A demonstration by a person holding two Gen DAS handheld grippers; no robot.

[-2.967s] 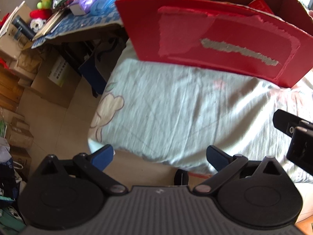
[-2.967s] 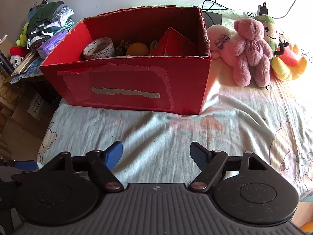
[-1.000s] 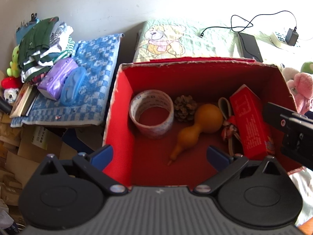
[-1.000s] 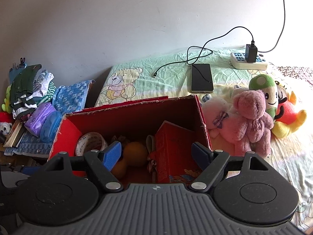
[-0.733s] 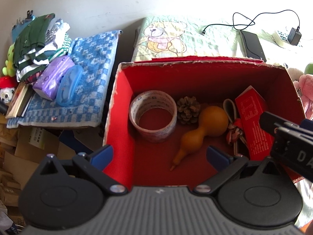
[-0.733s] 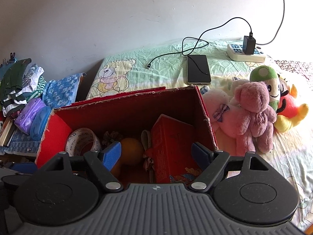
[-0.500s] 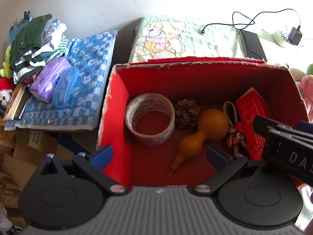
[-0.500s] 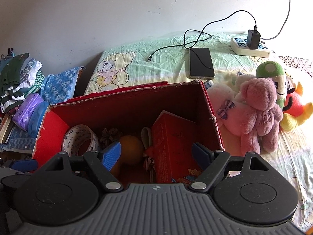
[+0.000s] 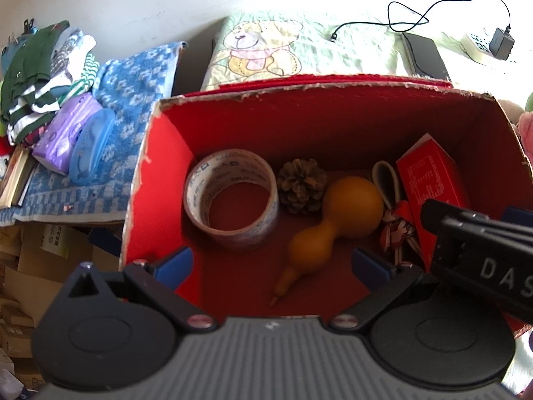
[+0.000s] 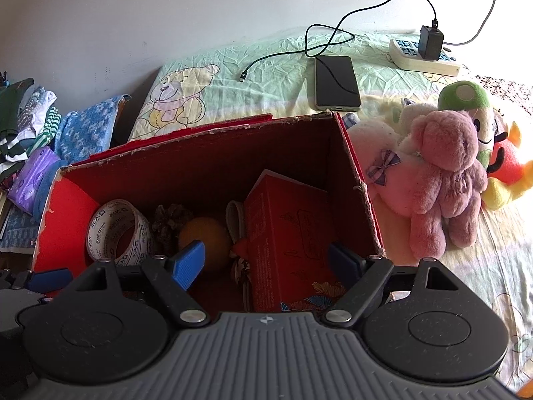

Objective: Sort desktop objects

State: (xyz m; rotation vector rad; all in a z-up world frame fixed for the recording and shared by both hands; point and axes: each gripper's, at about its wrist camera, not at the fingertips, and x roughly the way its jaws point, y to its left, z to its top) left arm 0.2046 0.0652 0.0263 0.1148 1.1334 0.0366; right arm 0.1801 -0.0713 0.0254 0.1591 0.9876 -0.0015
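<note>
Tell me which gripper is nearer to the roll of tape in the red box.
Left. The left gripper hangs open just above the box's left half, with the roll of tape right ahead of its fingers. The right gripper is open over the red carton at the right end.

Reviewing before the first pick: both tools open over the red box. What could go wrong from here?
1. The smooth orange gourd lies against the brown pine cone and the roll of printed tape; a grasp may slip or nudge its neighbours.
2. The right tool and the left tool hang close together over the red cardboard box, so they could collide.
3. The small red carton leans on the wall and may topple.
</note>
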